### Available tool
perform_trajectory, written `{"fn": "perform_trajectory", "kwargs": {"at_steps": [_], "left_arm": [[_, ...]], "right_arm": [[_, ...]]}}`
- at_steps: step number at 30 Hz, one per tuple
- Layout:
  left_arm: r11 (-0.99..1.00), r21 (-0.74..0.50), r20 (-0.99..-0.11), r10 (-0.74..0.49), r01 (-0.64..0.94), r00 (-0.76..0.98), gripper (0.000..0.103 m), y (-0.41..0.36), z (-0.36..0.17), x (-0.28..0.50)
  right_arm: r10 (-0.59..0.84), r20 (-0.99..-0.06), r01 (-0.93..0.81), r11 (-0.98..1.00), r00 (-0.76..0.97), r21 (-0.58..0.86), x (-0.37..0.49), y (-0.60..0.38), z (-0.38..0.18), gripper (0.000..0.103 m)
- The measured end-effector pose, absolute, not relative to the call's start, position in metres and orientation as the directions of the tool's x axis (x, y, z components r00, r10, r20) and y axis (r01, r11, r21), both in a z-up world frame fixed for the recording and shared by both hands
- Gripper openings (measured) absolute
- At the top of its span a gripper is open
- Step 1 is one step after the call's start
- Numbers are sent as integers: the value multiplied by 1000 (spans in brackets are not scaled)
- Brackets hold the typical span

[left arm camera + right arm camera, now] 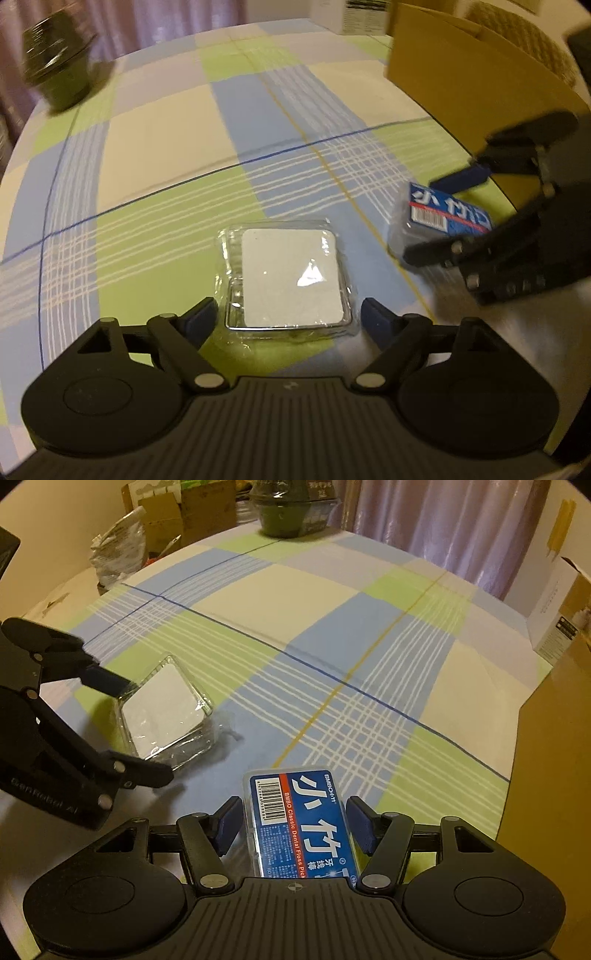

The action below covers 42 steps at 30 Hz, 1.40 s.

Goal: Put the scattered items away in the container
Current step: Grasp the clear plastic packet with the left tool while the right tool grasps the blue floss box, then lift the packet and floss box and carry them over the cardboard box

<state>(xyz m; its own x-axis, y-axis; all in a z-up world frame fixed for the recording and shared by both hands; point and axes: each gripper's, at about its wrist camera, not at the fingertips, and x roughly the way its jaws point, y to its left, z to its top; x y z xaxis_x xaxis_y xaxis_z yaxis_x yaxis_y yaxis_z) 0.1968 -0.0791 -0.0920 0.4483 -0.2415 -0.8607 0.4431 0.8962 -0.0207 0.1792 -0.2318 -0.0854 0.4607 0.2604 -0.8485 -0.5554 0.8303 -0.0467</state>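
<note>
A two-handed tidy-up on a table under a checked cloth [155,140] of pale blue, green and cream: the left gripper [288,319] hangs over a square clear plastic case with a white insert [291,277], its blue-padded fingers [201,317] spread wide on either side of the case's near end, a gap showing on each side, so nothing is gripped. The case lies flat on the cloth in loose clear wrapping.

Just beside it, the right gripper [293,821] straddles a flat clear box with a blue dental floss pick label [299,823]. Its blue pads [231,823] stand narrowly apart, close along the box's two long sides; whether they press on it cannot be told from either view. The box rests on the cloth, near the table's edge closest to the cameras.

A brown cardboard box [461,70], open at the top, stands on the table on the floss box's far side, well within view of both cameras. At the far edge of the table sits a dark green bowl-shaped tub with a clear lid [291,511]. Beyond the table are stacked cartons [177,513] and a pale curtain [443,528].
</note>
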Motion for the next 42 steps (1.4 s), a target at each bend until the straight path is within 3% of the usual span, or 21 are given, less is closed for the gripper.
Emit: {"fn": "perform_trajectory", "kwargs": {"at_steps": [5,11,20,21,22,23,32,37,42], "left_arm": [[937,-28,-861,-199,348,468,80,-80,-95,198],[937,-21,-856,-197,348,478,65,-84,-96,204],[918,-41,-843,-243,394,480,64,-82,-90,197],[917,-44,-843,-247,396,478,64,-83,-90,197],[917,-49,-844,-250,396,474,64,-83,-90,197],[917,-52,-846,-251,395,470,64,-83,-90,197],[917,-60,-852,-253,395,458,64,-81,-87,190],[916,-53,-851,-250,398,461,64,-82,-84,186],[918,-68,-845,-261,391,466,64,-83,-80,182]], "right_arm": [[248,-844,-556,829,475,-69,176,-235,-93,64],[252,-838,-526,849,484,-48,176,-241,-94,65],[252,-842,-500,866,476,-23,174,-250,-94,65],[251,-843,-499,866,475,-23,173,-250,-94,67],[248,-845,-499,866,475,-26,172,-249,-94,87],[242,-844,-496,868,478,-32,171,-249,-93,96],[260,-836,-457,889,483,13,157,-259,-95,97],[261,-825,-440,898,502,16,152,-263,-95,59],[223,-830,-407,913,511,-6,144,-264,-85,58]]}}
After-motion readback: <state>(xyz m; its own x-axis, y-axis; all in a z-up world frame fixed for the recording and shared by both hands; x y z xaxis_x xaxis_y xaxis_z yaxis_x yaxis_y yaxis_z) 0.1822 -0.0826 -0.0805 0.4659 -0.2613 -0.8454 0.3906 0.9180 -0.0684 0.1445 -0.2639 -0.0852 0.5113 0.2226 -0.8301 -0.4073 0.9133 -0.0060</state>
